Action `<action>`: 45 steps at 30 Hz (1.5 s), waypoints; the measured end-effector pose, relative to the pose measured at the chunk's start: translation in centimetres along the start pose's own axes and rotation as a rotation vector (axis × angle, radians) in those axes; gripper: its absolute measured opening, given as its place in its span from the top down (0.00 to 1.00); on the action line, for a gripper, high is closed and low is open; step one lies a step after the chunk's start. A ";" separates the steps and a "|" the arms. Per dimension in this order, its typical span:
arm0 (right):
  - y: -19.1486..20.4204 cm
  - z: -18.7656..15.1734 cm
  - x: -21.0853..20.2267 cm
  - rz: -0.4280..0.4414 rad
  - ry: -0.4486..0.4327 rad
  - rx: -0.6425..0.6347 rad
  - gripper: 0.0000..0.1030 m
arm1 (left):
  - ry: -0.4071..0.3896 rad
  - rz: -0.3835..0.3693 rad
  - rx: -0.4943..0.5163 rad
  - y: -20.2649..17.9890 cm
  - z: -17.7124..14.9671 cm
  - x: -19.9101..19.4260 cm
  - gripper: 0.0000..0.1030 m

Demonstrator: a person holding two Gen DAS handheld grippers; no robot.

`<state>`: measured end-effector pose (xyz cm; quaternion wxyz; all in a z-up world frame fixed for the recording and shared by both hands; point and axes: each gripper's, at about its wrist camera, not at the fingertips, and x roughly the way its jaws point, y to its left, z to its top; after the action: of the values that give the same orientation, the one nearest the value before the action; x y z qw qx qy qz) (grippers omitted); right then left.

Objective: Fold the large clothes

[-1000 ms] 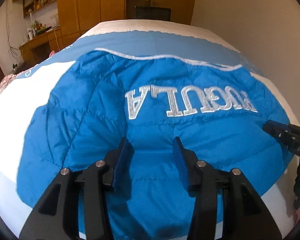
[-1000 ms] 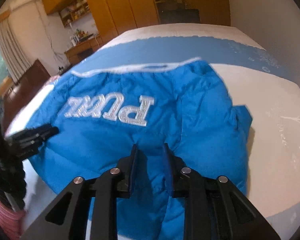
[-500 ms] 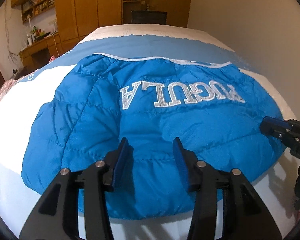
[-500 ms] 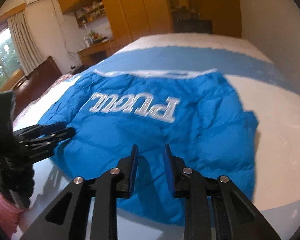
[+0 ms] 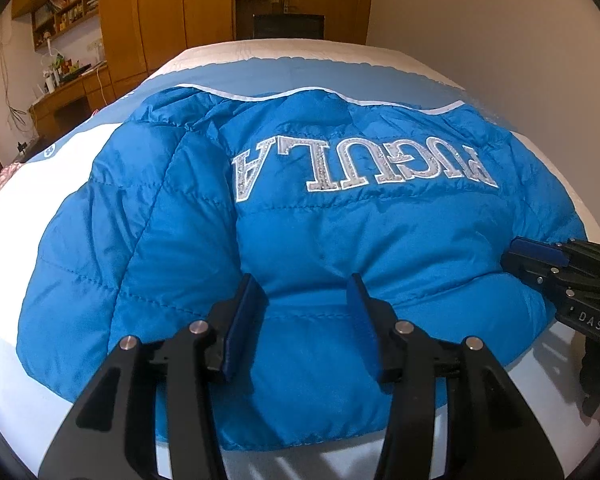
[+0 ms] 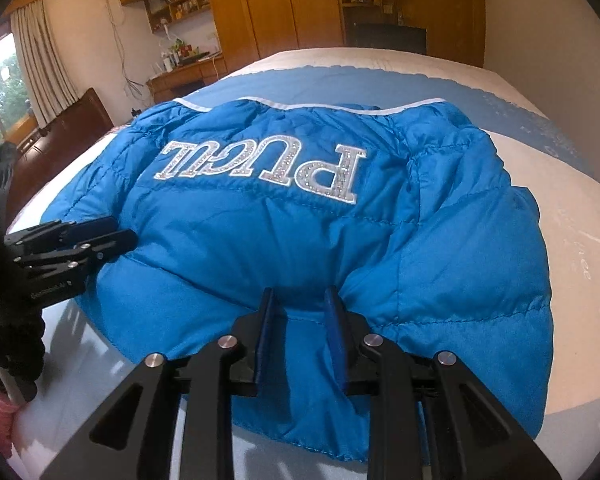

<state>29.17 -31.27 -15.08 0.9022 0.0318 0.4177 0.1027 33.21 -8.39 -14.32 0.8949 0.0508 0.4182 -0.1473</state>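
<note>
A blue quilted puffer jacket (image 5: 300,240) lay spread across the bed (image 5: 28,208), back side up, its silver lettering (image 5: 360,164) reading upside down from both wrist views and its white-piped hem (image 5: 268,96) toward the far end of the bed. Its near edge bunched close to the near edge of the bed. The left hand-held gripper (image 5: 302,292) stood at middling width, its blue pads (image 5: 244,320) pressing a puffed fold of the jacket's near edge between them. The right hand-held gripper (image 6: 300,304) stood narrow, pinching a gathered fold of the same near edge, nearer the jacket's right side. Each gripper appeared at the margin of the other's view, at the jacket's side; nothing else lay on the jacket. The bed carried a white and light-blue cover (image 6: 572,240). Wooden wardrobes (image 5: 172,12) stood beyond the far end; open shelves (image 6: 180,4) held small items above a cluttered wooden desk (image 6: 184,76). A curtained window (image 6: 4,92) showed at left.
</note>
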 end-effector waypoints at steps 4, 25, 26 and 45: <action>0.2 0.0 0.1 -0.008 -0.008 -0.001 0.76 | -0.007 0.016 -0.001 -0.2 -0.1 0.1 0.55; -8.2 3.3 -7.3 0.016 -0.046 0.155 0.26 | -0.059 0.179 -0.037 9.0 1.2 -6.7 0.20; -8.9 3.5 -7.1 0.029 -0.030 0.166 0.25 | -0.055 0.176 -0.044 9.9 1.4 -6.6 0.20; -17.4 3.6 1.2 0.331 0.188 0.451 0.15 | 0.125 -0.257 -0.335 20.7 4.1 1.2 0.13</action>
<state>35.38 -47.93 -16.15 0.8008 0.2893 0.5009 0.1554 43.29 10.13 -13.26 0.8371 -0.1434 0.4944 -0.1852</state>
